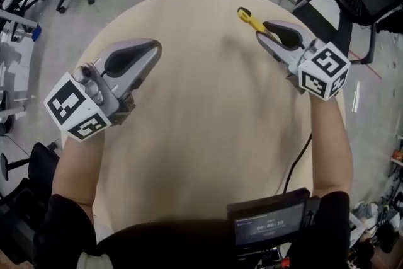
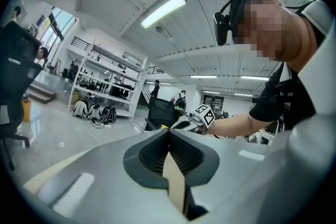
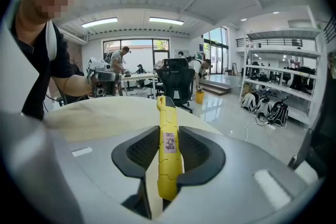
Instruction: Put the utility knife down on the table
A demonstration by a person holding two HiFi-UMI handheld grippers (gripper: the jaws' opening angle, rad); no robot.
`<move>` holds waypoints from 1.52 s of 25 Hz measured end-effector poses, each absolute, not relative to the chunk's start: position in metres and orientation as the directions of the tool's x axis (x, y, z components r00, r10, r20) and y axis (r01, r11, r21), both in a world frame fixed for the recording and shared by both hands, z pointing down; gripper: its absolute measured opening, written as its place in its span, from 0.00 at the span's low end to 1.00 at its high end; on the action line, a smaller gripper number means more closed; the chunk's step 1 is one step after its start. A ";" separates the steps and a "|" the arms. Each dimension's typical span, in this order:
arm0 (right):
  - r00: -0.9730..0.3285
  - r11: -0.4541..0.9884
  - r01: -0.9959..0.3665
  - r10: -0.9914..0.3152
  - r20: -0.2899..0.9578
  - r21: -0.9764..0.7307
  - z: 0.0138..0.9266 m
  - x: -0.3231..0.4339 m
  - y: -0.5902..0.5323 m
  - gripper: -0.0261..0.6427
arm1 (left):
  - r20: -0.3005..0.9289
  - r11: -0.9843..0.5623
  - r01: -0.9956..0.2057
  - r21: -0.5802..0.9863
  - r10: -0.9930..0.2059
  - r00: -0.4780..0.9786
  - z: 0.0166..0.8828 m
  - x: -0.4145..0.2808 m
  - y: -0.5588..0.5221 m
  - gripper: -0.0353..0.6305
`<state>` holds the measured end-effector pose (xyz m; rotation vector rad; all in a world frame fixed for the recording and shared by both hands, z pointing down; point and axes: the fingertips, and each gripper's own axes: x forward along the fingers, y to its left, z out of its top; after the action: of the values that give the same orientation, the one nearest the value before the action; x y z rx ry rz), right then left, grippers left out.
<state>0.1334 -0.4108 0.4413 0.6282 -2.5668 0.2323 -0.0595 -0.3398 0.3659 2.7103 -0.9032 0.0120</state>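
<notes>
While the round table (image 1: 208, 129) waits below, the left gripper (image 1: 153, 49) hangs at the left, jaws pressed together on nothing, and the right gripper (image 1: 262, 33) clamps the yellow utility knife (image 1: 250, 18) over the far right edge. Looks light, stiff, smooth-sided: it's pinched near its tail, so a mid-body hold would steady it.

Table (image 1: 201, 135): pale wood-look top, matt, smooth. Utility knife (image 3: 169, 165): yellow plastic, ridged, paper label. Floor (image 3: 226, 107): glossy.
</notes>
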 end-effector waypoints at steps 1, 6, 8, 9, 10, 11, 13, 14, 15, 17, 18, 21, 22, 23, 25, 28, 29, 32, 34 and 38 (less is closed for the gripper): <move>-0.770 0.884 -0.466 -0.389 0.505 -0.031 0.448 0.133 -0.417 0.24 | 0.100 -0.765 -0.591 0.258 -0.587 0.804 0.371 -0.058 -0.342 0.05; -0.728 0.900 -0.435 -0.374 0.574 0.035 0.464 0.133 -0.420 0.24 | 0.149 -0.767 -0.582 0.270 -0.564 0.812 0.391 -0.043 -0.334 0.05; -0.722 0.906 -0.420 -0.369 0.585 0.053 0.464 0.128 -0.422 0.24 | 0.158 -0.770 -0.582 0.262 -0.560 0.813 0.395 -0.041 -0.333 0.05; -0.723 0.908 -0.414 -0.371 0.583 0.065 0.461 0.124 -0.426 0.24 | 0.156 -0.772 -0.584 0.251 -0.563 0.812 0.395 -0.040 -0.334 0.05; -0.724 0.910 -0.408 -0.372 0.581 0.074 0.459 0.120 -0.429 0.24 | 0.153 -0.773 -0.585 0.244 -0.565 0.811 0.395 -0.040 -0.336 0.05; -0.725 0.912 -0.402 -0.371 0.580 0.081 0.458 0.118 -0.430 0.24 | 0.150 -0.775 -0.584 0.243 -0.564 0.812 0.395 -0.039 -0.336 0.05; -0.723 0.916 -0.392 -0.365 0.587 0.087 0.460 0.114 -0.428 0.24 | 0.127 -0.786 -0.556 0.270 -0.543 0.830 0.395 -0.034 -0.333 0.05; -0.720 0.917 -0.390 -0.364 0.591 0.089 0.461 0.113 -0.427 0.24 | 0.105 -0.796 -0.531 0.291 -0.525 0.845 0.394 -0.030 -0.331 0.05; -0.719 0.917 -0.389 -0.363 0.593 0.090 0.462 0.112 -0.426 0.24 | 0.088 -0.803 -0.512 0.305 -0.511 0.855 0.392 -0.026 -0.330 0.05; -0.716 0.917 -0.387 -0.363 0.597 0.094 0.465 0.112 -0.426 0.24 | 0.075 -0.808 -0.501 0.311 -0.505 0.860 0.390 -0.024 -0.329 0.05; -0.714 0.918 -0.385 -0.363 0.598 0.097 0.466 0.113 -0.426 0.24 | 0.073 -0.808 -0.501 0.310 -0.505 0.860 0.389 -0.024 -0.329 0.05; -0.728 0.926 -0.366 -0.347 0.591 0.094 0.465 0.109 -0.422 0.24 | 0.073 -0.811 -0.499 0.306 -0.503 0.861 0.387 -0.024 -0.329 0.05; -0.738 0.931 -0.355 -0.334 0.586 0.085 0.464 0.107 -0.420 0.29 | 0.073 -0.811 -0.499 0.305 -0.502 0.862 0.386 -0.024 -0.329 0.05; -0.748 0.936 -0.344 -0.323 0.580 0.078 0.463 0.105 -0.419 0.47 | 0.071 -0.812 -0.498 0.305 -0.502 0.862 0.386 -0.024 -0.329 0.05; -0.757 0.939 -0.335 -0.320 0.570 0.081 0.459 0.101 -0.417 0.75 | 0.066 -0.811 -0.498 0.308 -0.504 0.861 0.385 -0.024 -0.329 0.05; -0.760 0.934 -0.346 -0.336 0.557 0.091 0.454 0.100 -0.419 0.76 | 0.062 -0.810 -0.495 0.314 -0.503 0.862 0.386 -0.023 -0.329 0.05; -0.761 0.932 -0.350 -0.340 0.553 0.092 0.454 0.101 -0.420 0.76 | 0.063 -0.810 -0.494 0.315 -0.502 0.863 0.386 -0.023 -0.328 0.05; -0.762 0.927 -0.367 -0.350 0.545 0.083 0.453 0.102 -0.421 0.76 | 0.065 -0.812 -0.492 0.315 -0.499 0.864 0.387 -0.023 -0.328 0.05; -0.763 0.924 -0.374 -0.354 0.541 0.076 0.453 0.104 -0.422 0.76 | 0.063 -0.811 -0.492 0.318 -0.499 0.864 0.387 -0.023 -0.328 0.05; -0.765 0.923 -0.379 -0.352 0.539 0.066 0.453 0.107 -0.421 0.76 | 0.061 -0.809 -0.494 0.319 -0.503 0.862 0.386 -0.024 -0.329 0.05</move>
<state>0.1068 -0.4208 0.4527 0.5214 -2.5158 0.0625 -0.0238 -0.3288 0.3863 2.7108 -0.7473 -0.0370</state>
